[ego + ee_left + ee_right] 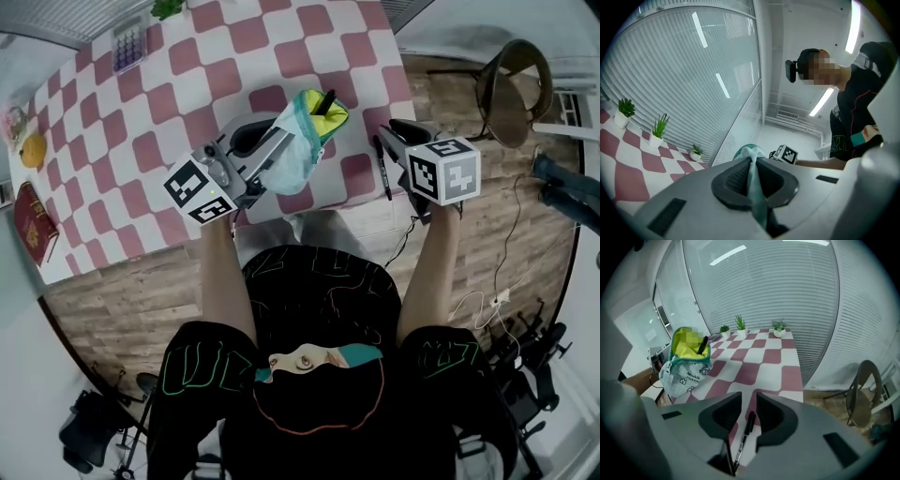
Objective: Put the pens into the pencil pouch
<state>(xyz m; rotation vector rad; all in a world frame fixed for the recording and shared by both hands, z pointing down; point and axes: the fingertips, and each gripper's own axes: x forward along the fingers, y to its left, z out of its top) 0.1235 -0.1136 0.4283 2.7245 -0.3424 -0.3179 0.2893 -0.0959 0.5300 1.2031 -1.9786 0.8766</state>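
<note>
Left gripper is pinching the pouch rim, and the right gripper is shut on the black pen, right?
No: the right gripper is open, the black pen lying on the table between its jaws, as the right gripper view shows. The rest holds.

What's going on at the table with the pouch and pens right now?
A person is working two handheld grippers. The left gripper is shut on the fabric of the pencil pouch, holding it mouth-up with one black pen already poking out. The right gripper is open, its fingers straddling a second black pen that lies near the edge of the checkered table, not yet gripped.
</note>
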